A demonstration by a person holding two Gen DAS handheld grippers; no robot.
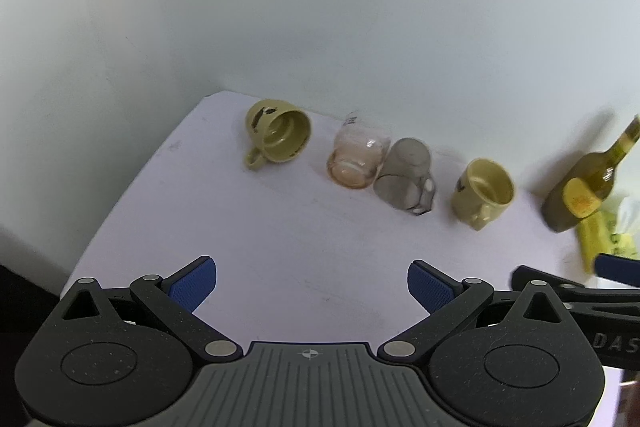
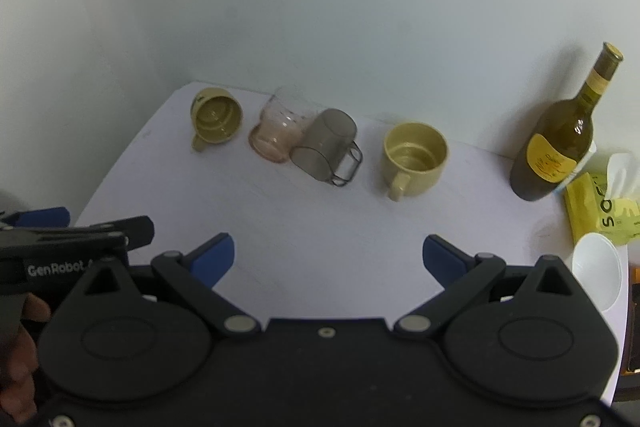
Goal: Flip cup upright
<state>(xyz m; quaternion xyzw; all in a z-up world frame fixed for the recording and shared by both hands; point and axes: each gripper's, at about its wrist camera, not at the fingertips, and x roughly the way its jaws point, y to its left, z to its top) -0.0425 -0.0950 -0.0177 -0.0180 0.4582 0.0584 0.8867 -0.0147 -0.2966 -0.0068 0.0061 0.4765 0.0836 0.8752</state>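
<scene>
Left tongs point(image 1: 312, 285): wide open, empty.
Right tongs point(image 2: 328, 259): wide open, empty.
Cups: olive cup point(image 2: 216, 121), pink glass point(image 2: 276, 135), grey cup point(image 2: 326, 147) lie tipped, well ahead on the counter point(image 2: 320, 219); another mug point(image 2: 414, 157) upright.

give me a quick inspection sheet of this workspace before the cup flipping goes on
surface: white table, bare in front of both tools
job's things: left yellow cup on its side; pink glass on its side, touching grey handled cup, also on its side; right yellow cup upright
clutter: wine bottle, yellow tissue pack, white bowl, all at the right edge
grippers: left hand-held gripper open, empty; right hand-held gripper open, empty; both short of the cups
cables: nothing seen
surroundings: plain white wall behind the table
</scene>
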